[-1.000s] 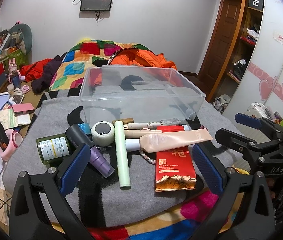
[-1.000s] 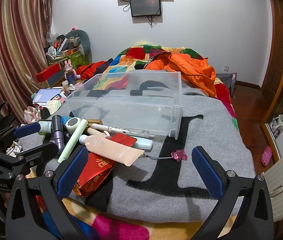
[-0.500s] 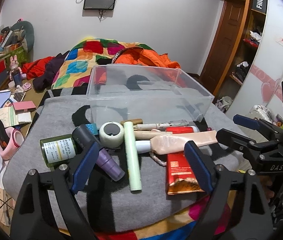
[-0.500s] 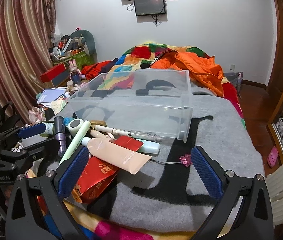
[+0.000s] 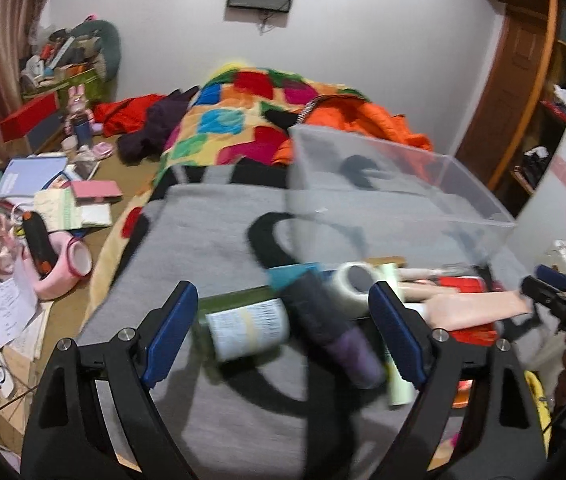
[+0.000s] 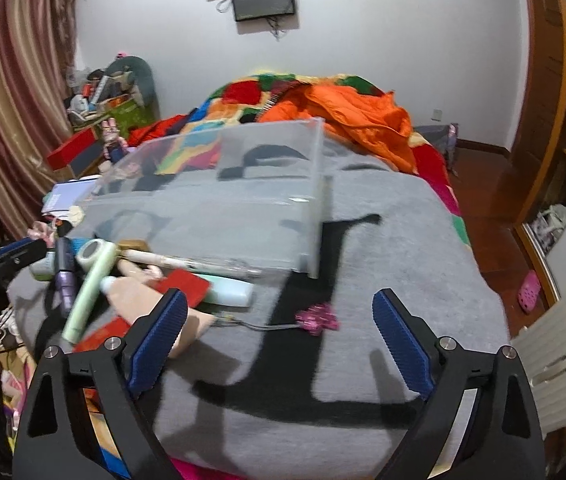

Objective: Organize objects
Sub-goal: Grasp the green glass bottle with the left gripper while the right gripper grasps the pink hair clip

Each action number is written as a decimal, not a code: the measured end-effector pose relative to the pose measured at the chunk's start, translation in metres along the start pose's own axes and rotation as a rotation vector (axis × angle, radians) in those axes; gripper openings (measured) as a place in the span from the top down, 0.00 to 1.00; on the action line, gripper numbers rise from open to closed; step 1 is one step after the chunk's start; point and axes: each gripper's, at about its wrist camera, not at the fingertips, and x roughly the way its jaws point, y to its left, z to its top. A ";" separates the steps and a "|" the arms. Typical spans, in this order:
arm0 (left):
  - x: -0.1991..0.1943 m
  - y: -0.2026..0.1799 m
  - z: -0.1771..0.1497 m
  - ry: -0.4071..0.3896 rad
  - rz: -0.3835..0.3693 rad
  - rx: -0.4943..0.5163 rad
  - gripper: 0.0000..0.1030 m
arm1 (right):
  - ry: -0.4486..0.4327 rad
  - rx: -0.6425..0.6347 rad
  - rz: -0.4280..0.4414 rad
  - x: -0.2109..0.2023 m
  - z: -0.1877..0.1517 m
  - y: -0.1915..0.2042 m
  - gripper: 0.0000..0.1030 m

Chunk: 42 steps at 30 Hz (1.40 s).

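A clear plastic bin (image 5: pixel 395 196) (image 6: pixel 219 200) stands empty on a grey blanket (image 6: pixel 383 280). In front of it lies a heap of toiletries: a green jar (image 5: pixel 243 320), a dark purple bottle (image 5: pixel 335 332), a white round jar (image 5: pixel 353 284), a pale green tube (image 6: pixel 87 292), a beige tube (image 5: pixel 479 308) and a red packet (image 6: pixel 183 286). A pink hair clip (image 6: pixel 317 318) lies apart on the blanket. My left gripper (image 5: pixel 283 340) is open, its fingers either side of the green jar and purple bottle. My right gripper (image 6: pixel 277 344) is open and empty, facing the clip.
A colourful quilt (image 5: pixel 243 120) and an orange jacket (image 6: pixel 347 120) lie behind the bin. A cluttered low table (image 5: pixel 43 208) with books and a pink cup is at the left. A wooden door (image 5: pixel 515 92) and shelves are at the right.
My left gripper has swung left and closer to the green jar and purple bottle. My right gripper has moved forward and to the right, toward the pink clip. Both stay open.
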 end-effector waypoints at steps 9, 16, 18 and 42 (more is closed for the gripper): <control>0.019 0.035 -0.005 0.027 -0.028 -0.113 0.14 | 0.064 0.062 -0.042 0.017 -0.009 -0.028 0.25; 0.027 0.035 -0.001 0.046 -0.102 -0.097 0.14 | 0.107 0.062 -0.014 0.038 -0.011 -0.025 0.50; 0.028 0.032 -0.004 0.043 -0.112 -0.079 0.13 | 0.114 0.049 -0.004 0.042 -0.012 -0.022 0.57; -0.023 0.009 -0.016 -0.038 -0.023 -0.014 0.60 | 0.008 -0.002 0.011 0.013 -0.006 -0.008 0.78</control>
